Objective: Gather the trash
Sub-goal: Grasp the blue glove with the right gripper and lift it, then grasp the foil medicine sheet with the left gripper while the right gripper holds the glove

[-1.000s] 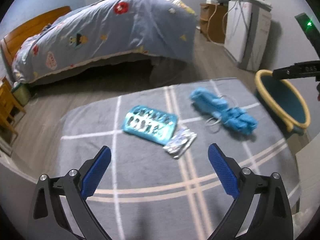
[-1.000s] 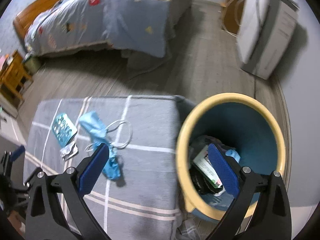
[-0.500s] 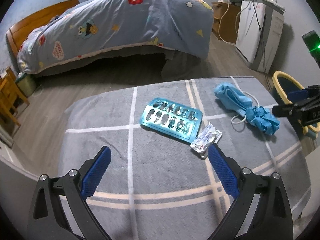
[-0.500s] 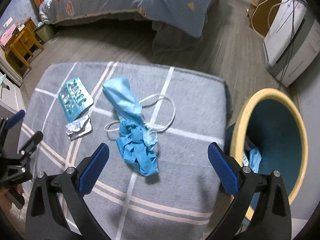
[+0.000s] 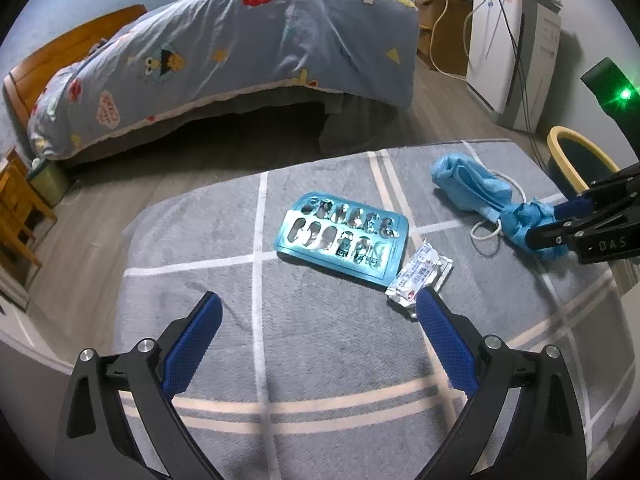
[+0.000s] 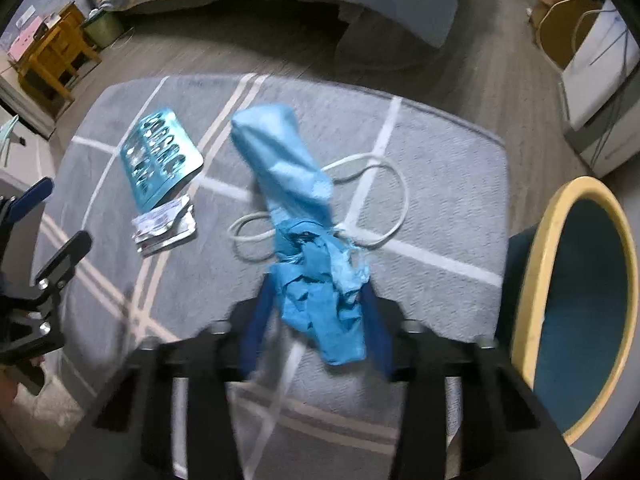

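1. The crumpled blue glove (image 6: 320, 300) is pinched between the narrowed right tongs (image 6: 316, 320) on the grey worktop (image 6: 440, 184).
2. The left tongs (image 5: 318, 344) are held wide open, holding nothing; the pill pack (image 5: 344, 236) lies just ahead.

On the desk (image 5: 320, 344), the blister pack (image 5: 343, 235) lies ahead of my left gripper (image 5: 318, 334). The foil sachet (image 5: 420, 276) touches the pack's near right corner, just beside my left gripper's right jaw. The face mask (image 6: 286, 164) lies right of the pack, its ear loop (image 6: 384, 196) trailing to the right. The crumpled glove (image 6: 320, 292) overlaps the mask's near end, between the jaws of my right gripper (image 6: 316, 320). The trash bin (image 6: 536, 280) stands off the desk's right edge. The bed (image 5: 240, 48) lies beyond the desk.
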`<state>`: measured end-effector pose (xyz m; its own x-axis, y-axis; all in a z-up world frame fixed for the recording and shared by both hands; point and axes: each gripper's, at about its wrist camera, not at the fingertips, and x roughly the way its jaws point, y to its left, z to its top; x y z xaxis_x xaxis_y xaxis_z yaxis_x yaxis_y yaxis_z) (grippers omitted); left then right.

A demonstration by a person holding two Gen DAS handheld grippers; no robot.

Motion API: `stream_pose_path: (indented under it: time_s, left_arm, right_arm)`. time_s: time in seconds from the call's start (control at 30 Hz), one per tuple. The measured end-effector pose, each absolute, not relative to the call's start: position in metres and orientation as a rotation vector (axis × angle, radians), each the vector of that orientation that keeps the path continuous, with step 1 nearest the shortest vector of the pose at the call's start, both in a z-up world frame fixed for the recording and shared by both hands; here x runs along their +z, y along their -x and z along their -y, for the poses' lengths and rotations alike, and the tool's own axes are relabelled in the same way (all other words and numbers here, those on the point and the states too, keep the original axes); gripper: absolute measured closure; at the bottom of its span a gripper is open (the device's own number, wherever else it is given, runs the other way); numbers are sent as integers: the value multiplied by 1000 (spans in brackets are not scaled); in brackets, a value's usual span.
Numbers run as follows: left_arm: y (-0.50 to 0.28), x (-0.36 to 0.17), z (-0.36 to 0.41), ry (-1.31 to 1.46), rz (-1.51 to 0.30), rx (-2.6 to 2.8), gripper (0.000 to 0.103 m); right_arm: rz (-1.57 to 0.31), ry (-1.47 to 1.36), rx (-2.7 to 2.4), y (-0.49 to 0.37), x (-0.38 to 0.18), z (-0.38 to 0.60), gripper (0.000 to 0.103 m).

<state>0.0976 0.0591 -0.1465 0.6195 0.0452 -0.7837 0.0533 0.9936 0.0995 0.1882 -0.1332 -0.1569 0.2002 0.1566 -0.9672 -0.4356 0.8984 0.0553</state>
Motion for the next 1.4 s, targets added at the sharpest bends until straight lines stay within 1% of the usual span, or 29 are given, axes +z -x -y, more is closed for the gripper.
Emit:
stream_pose_path:
  time_s: [0.03,0.07,0.23,0.33,0.37,0.4,0.47,0.5,0.57,0.6,0.7,0.77,1.13,1.17,1.2,1.23,1.4]
  left_arm:
    - [-98,-147,-59,-112,-903,-9,7]
    - [-99,-147,-59,-107,-904,-15,7]
    - [-104,-152,-49,-77,-914,-87,7]
    - [-108,-155,-38,-73,-915,-139,9]
    - [-109,-156,-34,-81,-915,-153,13]
    - [-111,-157,-29,-95,-919,-171,21]
    - [-116,-161,-21,-106,-937,-203,31]
    - [-118,-163,-17,-111,-944,-213,35]
    - [-123,-166,-12,-122,-951,-227,40]
    - [-125,-169,-10,-125,-961,-234,45]
    - [-132,-177,-7,-126,-990,-241,56]
    - [-134,-180,-5,-131,-995,-243,58]
    - [-134,-185,11,-169,-1000,-261,58]
    - [-134,-185,10,-167,-1001,-255,59]
    - [-134,-186,9,-162,-1002,-250,67]
    - [-134,-185,8,-163,-1000,-239,70]
    - [-132,-182,5,-157,-1001,-249,71]
  right_arm:
    - [-1312,250,424,-188,-155,134,80]
    - [-1316,243,433,-188,-154,134,81]
    - [-1308,152,456,-189,-137,149,82]
    - [-1291,104,456,-193,-128,162,82]
    - [-1289,90,455,-195,-126,165,82]
    - [-1286,76,453,-197,-124,169,82]
    - [-1285,58,445,-197,-124,176,82]
    - [-1289,50,438,-199,-125,180,82]
    - [-1299,40,430,-200,-127,185,82]
    - [-1302,35,427,-200,-128,188,82]
    - [-1301,19,428,-201,-128,196,82]
    - [-1301,10,429,-201,-128,201,82]
    - [-1293,-16,422,-203,-126,213,82]
    - [-1291,-15,421,-203,-126,213,82]
    - [-1289,-11,422,-202,-125,212,82]
    - [-1288,-9,423,-202,-124,213,82]
    - [-1282,-12,415,-202,-121,213,82]
